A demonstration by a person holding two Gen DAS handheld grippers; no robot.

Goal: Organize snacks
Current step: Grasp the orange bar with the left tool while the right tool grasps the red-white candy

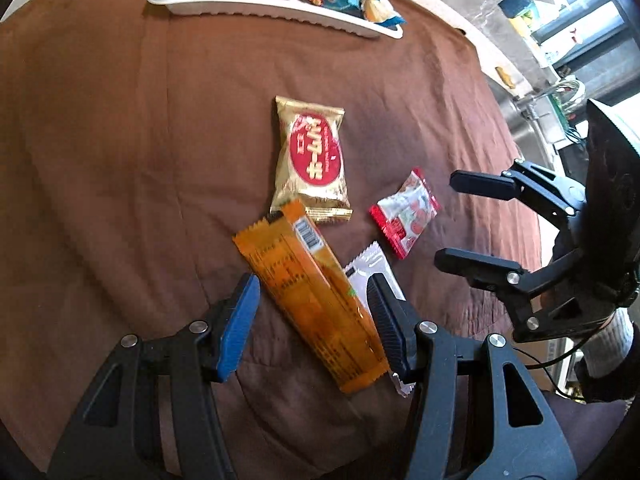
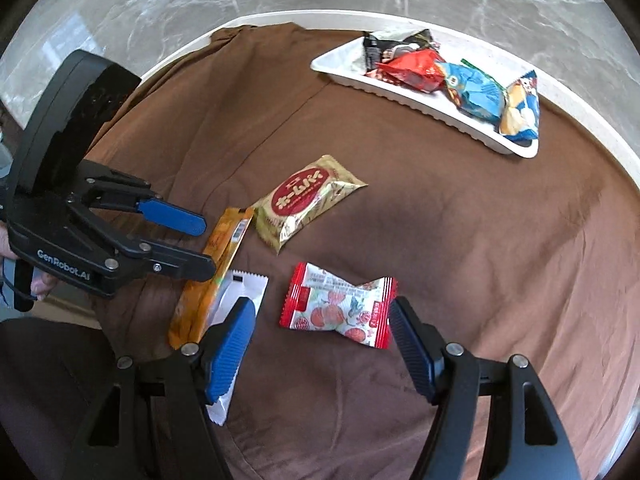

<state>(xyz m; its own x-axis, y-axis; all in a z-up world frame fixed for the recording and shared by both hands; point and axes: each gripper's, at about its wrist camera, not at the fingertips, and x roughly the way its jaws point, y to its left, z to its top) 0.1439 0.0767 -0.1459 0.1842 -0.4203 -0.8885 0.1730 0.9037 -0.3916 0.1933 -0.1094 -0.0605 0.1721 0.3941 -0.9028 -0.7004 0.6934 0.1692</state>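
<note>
A long orange snack bar (image 1: 312, 300) lies between the open jaws of my left gripper (image 1: 314, 300), tilted, with one end raised in the right wrist view (image 2: 208, 276). A white packet (image 1: 370, 276) lies partly under it. A gold packet with a red oval (image 1: 310, 160) lies just beyond. A red and white candy packet (image 2: 340, 306) lies flat between the open jaws of my right gripper (image 2: 324, 316). A white tray (image 2: 400, 92) at the far edge holds several snack bags.
Everything sits on a brown cloth (image 1: 120, 160) over a round white table (image 2: 580, 120). Marble floor (image 2: 160, 0) lies beyond. The two grippers are close side by side; the left gripper shows in the right wrist view (image 2: 200, 244), the right gripper in the left wrist view (image 1: 444, 220).
</note>
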